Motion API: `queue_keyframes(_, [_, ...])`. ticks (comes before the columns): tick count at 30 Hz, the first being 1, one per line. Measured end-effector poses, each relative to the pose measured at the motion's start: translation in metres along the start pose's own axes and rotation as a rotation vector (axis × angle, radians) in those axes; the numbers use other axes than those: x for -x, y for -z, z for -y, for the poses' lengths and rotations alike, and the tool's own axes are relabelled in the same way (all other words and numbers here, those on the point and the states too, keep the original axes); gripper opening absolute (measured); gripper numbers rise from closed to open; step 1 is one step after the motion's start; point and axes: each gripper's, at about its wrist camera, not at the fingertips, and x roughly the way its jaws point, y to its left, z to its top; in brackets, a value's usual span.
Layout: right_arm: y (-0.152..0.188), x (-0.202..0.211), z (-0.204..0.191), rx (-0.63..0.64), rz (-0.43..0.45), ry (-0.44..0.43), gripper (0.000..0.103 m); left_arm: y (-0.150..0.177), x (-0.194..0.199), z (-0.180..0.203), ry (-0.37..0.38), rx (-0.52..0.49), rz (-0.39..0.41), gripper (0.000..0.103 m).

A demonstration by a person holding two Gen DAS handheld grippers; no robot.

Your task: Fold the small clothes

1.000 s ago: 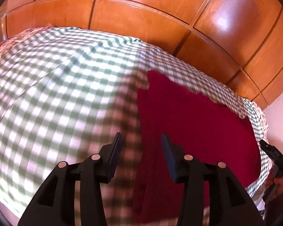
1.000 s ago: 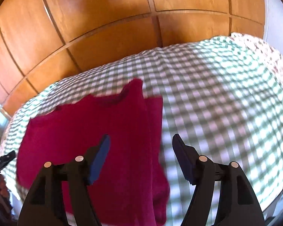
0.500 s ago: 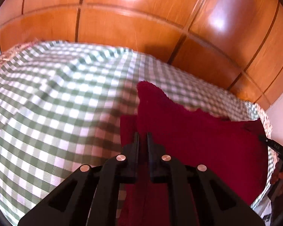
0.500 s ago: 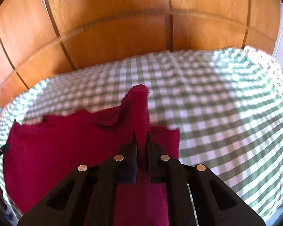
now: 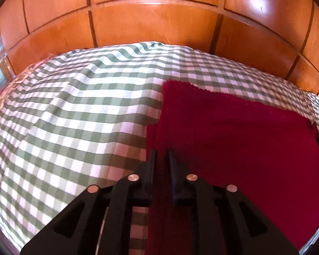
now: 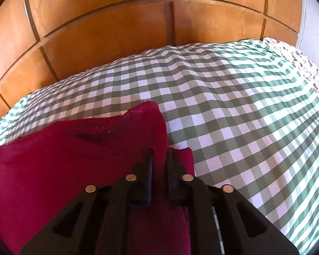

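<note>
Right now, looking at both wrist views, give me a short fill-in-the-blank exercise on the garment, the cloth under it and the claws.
1. The garment pinched in the left claw is dark ____.
2. It lies on a green-and-white ____ cloth.
3. The right claw is shut on the garment's ____ edge, as its own camera shows it.
4. Behind the cloth stand panels of ____.

Missing words: red; checked; right; wood
</note>
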Motion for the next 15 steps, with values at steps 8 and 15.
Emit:
queue_keyframes(8, [-0.002,0.033,-0.008,0.009,0.075,0.008,0.079,0.006,0.046,0.001,0.012,0.013,0.089,0.029])
queue_keyframes(15, [0.013,0.073,-0.046,0.078,0.122,-0.088,0.079,0.020,0.069,0.008,0.031,-0.006,0.130,0.036])
